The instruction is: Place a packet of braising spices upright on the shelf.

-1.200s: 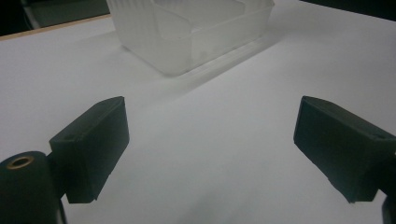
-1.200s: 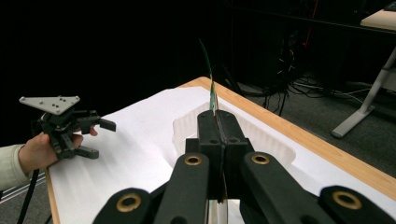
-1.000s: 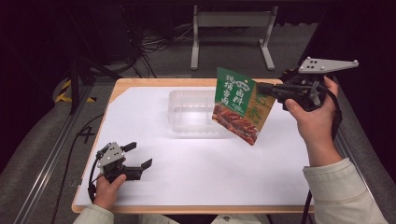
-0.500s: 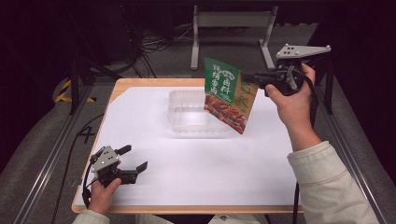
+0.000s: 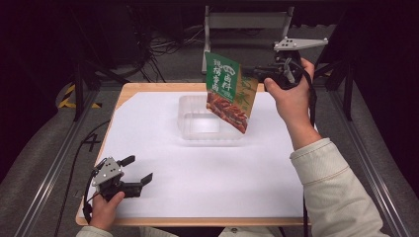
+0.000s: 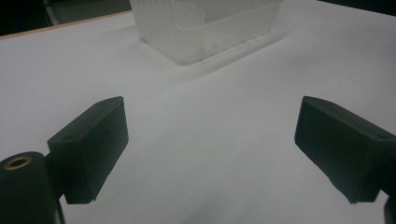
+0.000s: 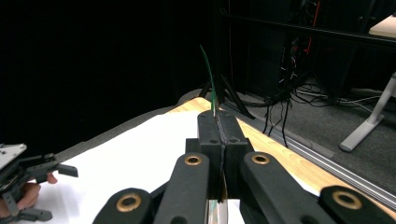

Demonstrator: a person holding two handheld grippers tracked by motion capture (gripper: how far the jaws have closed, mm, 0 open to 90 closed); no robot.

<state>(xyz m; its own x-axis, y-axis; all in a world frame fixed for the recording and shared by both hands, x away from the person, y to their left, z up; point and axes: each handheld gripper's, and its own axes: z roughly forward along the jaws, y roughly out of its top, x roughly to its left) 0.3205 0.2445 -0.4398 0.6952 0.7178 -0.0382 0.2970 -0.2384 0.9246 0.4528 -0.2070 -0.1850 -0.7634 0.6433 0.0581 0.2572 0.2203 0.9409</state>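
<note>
We see a white-covered surface (image 5: 197, 177) from above, with two hand-held grippers at work. Our right gripper (image 5: 253, 74) is clamped on the right edge of a green snack packet (image 5: 228, 91), which hangs in the air, tilted, above the right side of a clear plastic tray (image 5: 190, 131) standing near the far middle of the surface. In the right gripper view the packet's thin edge (image 7: 211, 84) rises from between the closed jaws. Our left gripper (image 5: 141, 170) rests near the front left corner, its jaws spread wide with nothing between them, well apart from the tray. We judge the packet lifted and carried over; lowering it into the tray and letting go are left.
</note>
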